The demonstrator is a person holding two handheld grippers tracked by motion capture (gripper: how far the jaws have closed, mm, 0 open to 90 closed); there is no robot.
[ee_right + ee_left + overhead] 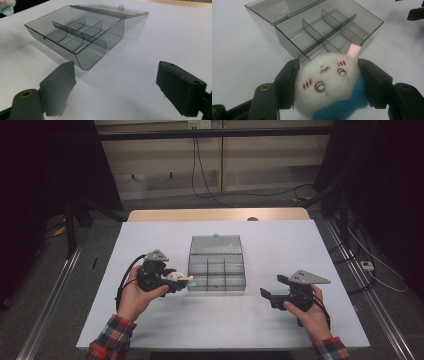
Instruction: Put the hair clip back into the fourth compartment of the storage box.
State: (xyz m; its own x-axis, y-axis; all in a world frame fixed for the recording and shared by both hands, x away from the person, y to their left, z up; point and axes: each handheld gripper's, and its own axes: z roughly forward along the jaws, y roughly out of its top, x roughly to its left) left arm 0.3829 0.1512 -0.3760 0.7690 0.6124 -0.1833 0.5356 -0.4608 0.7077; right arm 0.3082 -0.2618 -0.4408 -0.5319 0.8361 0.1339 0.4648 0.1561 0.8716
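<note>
Left gripper (327,82), jaws clamped on a white plush toy (327,83), at lower centre of its view, just short of the open compartment box (329,32). Step in hand, as judged: carrying the toy to the box. Next: clear the near wall, lower into a compartment. Right gripper (116,87), jaws wide and empty, lower right of the high view; bare table (150,325) all round.

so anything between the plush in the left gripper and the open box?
Nothing visible. The left gripper is shut on the plush toy just off the divided box. Its lid is folded back and the compartments look empty.
</note>
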